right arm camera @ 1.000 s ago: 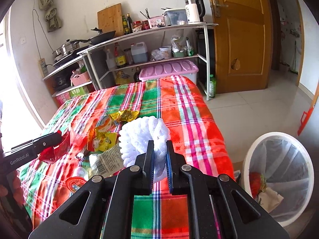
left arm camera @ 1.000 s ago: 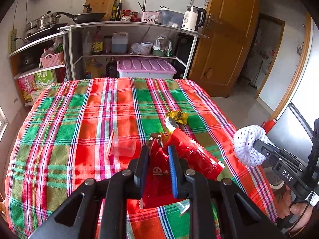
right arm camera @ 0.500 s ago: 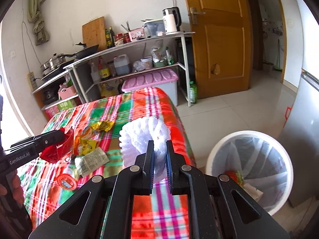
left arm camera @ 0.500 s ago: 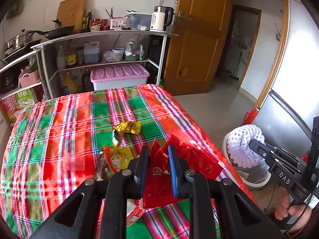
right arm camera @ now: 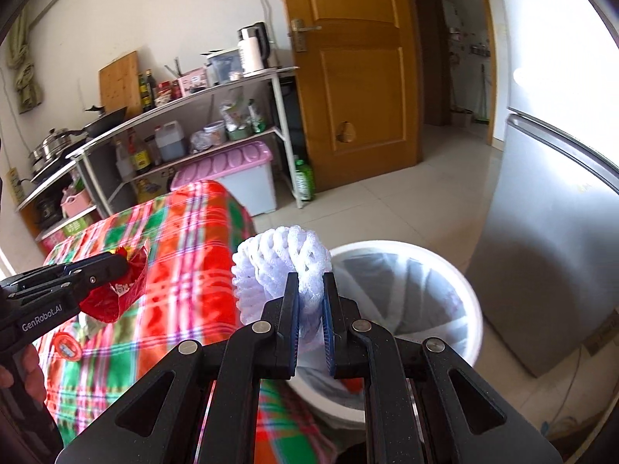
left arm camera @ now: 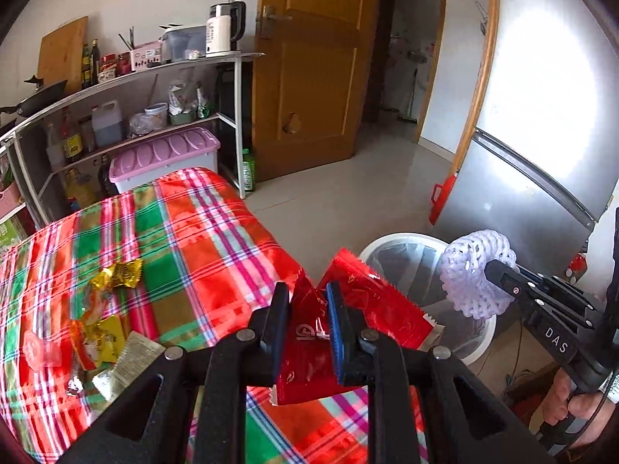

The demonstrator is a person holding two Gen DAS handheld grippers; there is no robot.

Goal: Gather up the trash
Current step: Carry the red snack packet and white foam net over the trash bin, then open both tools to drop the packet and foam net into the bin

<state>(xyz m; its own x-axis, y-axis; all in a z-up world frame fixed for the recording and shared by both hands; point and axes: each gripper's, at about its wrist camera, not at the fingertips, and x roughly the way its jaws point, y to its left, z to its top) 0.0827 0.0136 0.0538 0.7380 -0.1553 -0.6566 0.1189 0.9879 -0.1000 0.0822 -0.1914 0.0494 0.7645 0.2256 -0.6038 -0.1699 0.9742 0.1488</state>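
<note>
My left gripper [left arm camera: 307,294] is shut on a red snack wrapper [left arm camera: 359,305], held in the air past the table's right edge; the same wrapper [right arm camera: 120,290] shows in the right wrist view. My right gripper [right arm camera: 310,282] is shut on a white foam fruit net [right arm camera: 282,263], which hangs over the near rim of the white trash bin [right arm camera: 460,282]. In the left wrist view that net [left arm camera: 474,270] sits above the bin [left arm camera: 387,243]. On the plaid tablecloth [left arm camera: 185,239] lie a gold wrapper [left arm camera: 118,273], a yellow-red wrapper [left arm camera: 96,340] and other scraps.
A silver fridge [right arm camera: 553,255] stands right of the bin. A kitchen shelf [left arm camera: 154,89] with a lilac-lidded box [left arm camera: 162,154] stands behind the table, next to a wooden door [left arm camera: 309,77]. A hand [left arm camera: 572,402] grips the right tool. Tiled floor [left arm camera: 348,201] lies beyond the bin.
Both grippers swung to the right, from above the table toward the trash bin, each keeping its grip. The bin now fills the area under the foam net.
</note>
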